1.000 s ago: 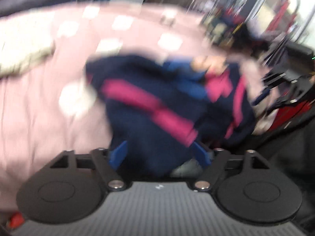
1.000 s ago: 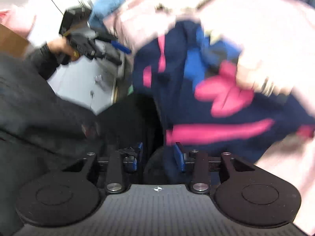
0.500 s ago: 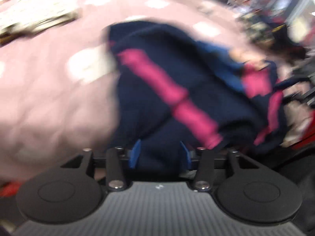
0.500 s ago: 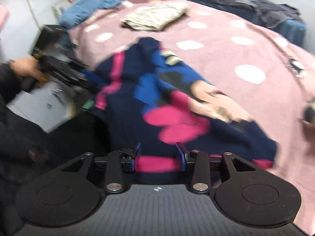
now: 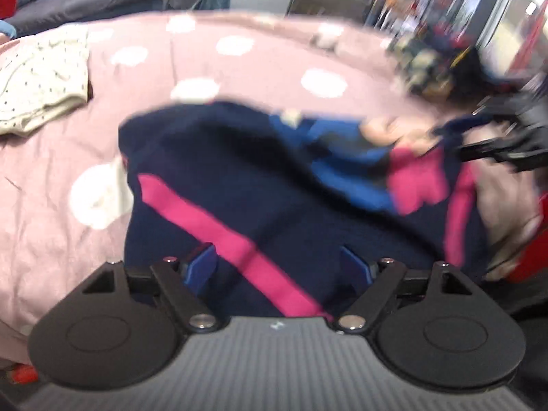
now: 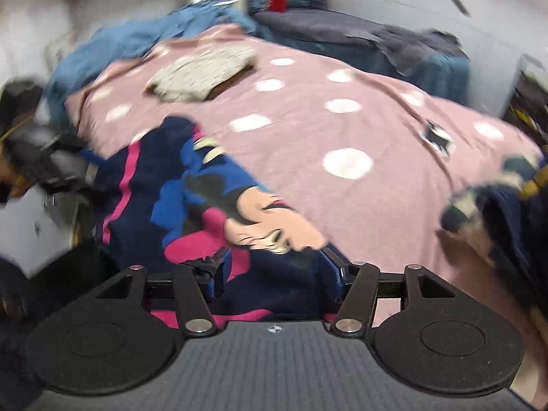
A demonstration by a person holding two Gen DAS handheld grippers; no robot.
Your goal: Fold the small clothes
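A small navy garment (image 5: 274, 185) with pink stripes and a cartoon print lies spread on the pink polka-dot bed cover (image 5: 239, 68); it also shows in the right wrist view (image 6: 191, 205). My left gripper (image 5: 279, 263) stands open with the garment's near edge and a pink stripe lying between its blue fingers (image 5: 202, 265). My right gripper (image 6: 275, 267) also stands open over the garment's other edge, the print just ahead of it. Each gripper shows at the side of the other's view, blurred.
A folded cream speckled garment (image 5: 41, 78) lies on the bed cover (image 6: 342, 120) at the far side; it also shows in the right wrist view (image 6: 202, 72). Blue and dark clothes (image 6: 376, 41) pile along the back. Another dark garment (image 6: 507, 212) lies at the right.
Both grippers laid the garment onto the bed and opened their jaws wider; the garment now lies flatter with the print spread out.
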